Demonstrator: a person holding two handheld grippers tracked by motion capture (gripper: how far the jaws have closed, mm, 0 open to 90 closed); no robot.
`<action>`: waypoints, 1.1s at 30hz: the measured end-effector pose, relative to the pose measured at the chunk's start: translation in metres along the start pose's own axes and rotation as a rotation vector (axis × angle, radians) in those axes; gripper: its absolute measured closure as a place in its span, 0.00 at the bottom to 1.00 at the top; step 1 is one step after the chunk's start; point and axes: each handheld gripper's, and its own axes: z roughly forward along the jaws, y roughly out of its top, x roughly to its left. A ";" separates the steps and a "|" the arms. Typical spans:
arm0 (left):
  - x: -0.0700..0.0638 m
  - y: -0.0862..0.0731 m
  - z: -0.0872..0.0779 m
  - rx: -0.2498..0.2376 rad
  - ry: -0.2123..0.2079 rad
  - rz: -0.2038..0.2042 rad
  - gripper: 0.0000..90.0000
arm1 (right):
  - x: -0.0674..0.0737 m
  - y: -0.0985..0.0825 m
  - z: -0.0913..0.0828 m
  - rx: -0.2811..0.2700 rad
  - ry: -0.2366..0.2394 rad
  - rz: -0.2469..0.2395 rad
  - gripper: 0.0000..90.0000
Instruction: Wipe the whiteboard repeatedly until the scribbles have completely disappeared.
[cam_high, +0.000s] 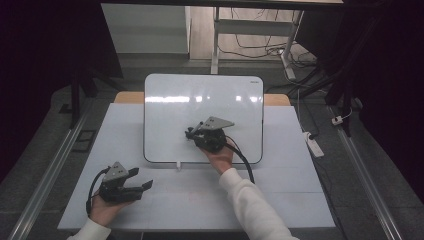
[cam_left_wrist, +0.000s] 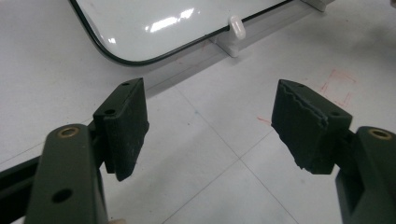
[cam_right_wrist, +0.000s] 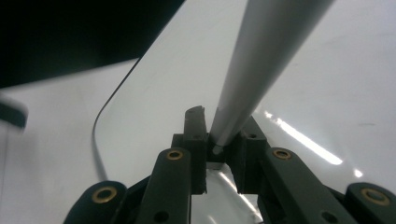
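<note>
Marker (cam_right_wrist: 261, 60) between right claw (cam_right_wrist: 223, 149) jaws

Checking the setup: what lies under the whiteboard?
The whiteboard rests on the white table, with a small white clip at its near edge. Anything beneath is covered.

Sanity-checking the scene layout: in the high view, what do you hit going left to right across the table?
Left gripper, jaws apart, at the table's near left → small white clip at the whiteboard's near edge → right gripper over the whiteboard → white power strip on the floor.
</note>
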 end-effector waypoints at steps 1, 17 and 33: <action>0.000 0.000 0.000 0.001 0.000 0.001 0.31 | 0.001 0.000 0.000 0.007 -0.003 -0.023 0.86; 0.000 0.000 0.001 0.003 0.001 0.000 0.31 | 0.004 -0.005 -0.004 -0.022 -0.036 0.022 0.86; -0.001 0.001 0.002 0.003 0.001 0.007 0.30 | -0.017 -0.002 -0.022 -0.061 -0.104 0.050 0.86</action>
